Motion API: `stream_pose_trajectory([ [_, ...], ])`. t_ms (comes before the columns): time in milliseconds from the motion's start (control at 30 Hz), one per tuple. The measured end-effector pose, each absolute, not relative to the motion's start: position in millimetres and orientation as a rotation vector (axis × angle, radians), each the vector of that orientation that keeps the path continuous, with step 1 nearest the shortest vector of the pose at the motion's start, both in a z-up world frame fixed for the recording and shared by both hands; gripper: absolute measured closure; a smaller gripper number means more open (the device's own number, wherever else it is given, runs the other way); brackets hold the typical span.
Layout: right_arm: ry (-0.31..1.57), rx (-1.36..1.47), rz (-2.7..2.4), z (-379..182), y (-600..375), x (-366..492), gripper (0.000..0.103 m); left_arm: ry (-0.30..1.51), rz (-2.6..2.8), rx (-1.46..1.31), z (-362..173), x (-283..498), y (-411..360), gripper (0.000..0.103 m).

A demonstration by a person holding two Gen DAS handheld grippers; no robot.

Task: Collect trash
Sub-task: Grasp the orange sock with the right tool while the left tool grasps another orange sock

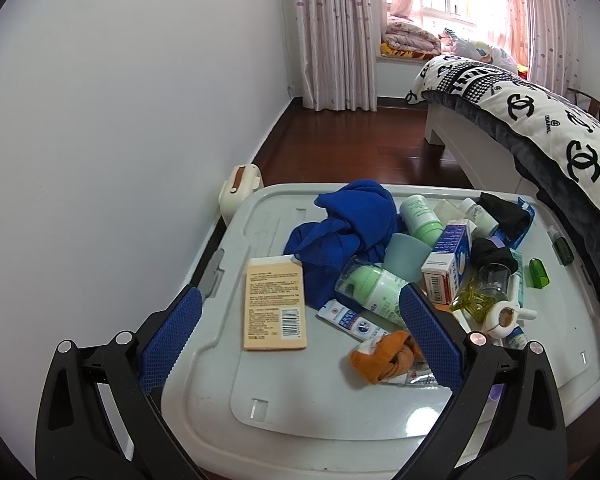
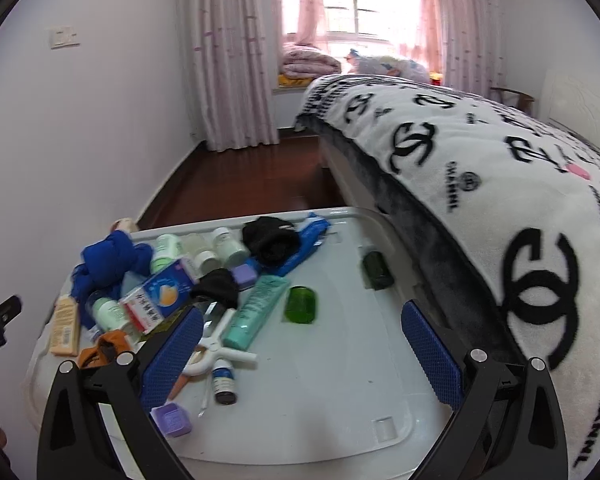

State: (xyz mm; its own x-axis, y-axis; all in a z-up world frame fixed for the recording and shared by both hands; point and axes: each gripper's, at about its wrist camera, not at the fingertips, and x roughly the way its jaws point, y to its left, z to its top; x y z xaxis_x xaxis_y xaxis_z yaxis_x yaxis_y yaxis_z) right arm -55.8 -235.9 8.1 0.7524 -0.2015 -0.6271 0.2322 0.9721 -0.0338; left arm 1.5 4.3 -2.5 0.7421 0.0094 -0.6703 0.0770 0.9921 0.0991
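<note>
Clutter covers a grey storage-box lid (image 1: 268, 396) (image 2: 340, 392). A beige flat box (image 1: 275, 307) (image 2: 65, 326), blue cloth (image 1: 348, 232) (image 2: 108, 260), orange rag (image 1: 384, 356) (image 2: 100, 350), white tube (image 1: 352, 320) and green-white bottle (image 1: 374, 286) lie in the left wrist view. My left gripper (image 1: 300, 320) hangs open above the beige box and tube, holding nothing. My right gripper (image 2: 304, 332) is open over the lid's bare middle, just short of a green cap (image 2: 301, 304) and teal tube (image 2: 256, 306). A small brown bottle (image 2: 224, 380) lies by its left finger.
A blue-white carton (image 1: 448, 264) (image 2: 160, 296), black cloths (image 2: 270, 238), a purple block (image 2: 172, 420), a dark green bottle (image 2: 377, 269) and a white clip tool (image 1: 504, 316) share the lid. A bed with a logo blanket (image 2: 500, 200) presses against the right side. A wall (image 1: 100, 160) stands left.
</note>
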Motion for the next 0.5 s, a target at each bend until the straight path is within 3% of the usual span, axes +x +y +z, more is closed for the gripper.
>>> stream_pose_trajectory([
  [400,0.864,-0.109,0.034,-72.0,-96.4,5.7,0.005,0.713,0.04,0.026,25.2,2.5,68.8,0.007],
  [500,0.904,-0.175,0.045,-93.1,-72.0,21.6,0.01,0.739,0.045,0.011,17.9,6.4,78.9,0.007],
])
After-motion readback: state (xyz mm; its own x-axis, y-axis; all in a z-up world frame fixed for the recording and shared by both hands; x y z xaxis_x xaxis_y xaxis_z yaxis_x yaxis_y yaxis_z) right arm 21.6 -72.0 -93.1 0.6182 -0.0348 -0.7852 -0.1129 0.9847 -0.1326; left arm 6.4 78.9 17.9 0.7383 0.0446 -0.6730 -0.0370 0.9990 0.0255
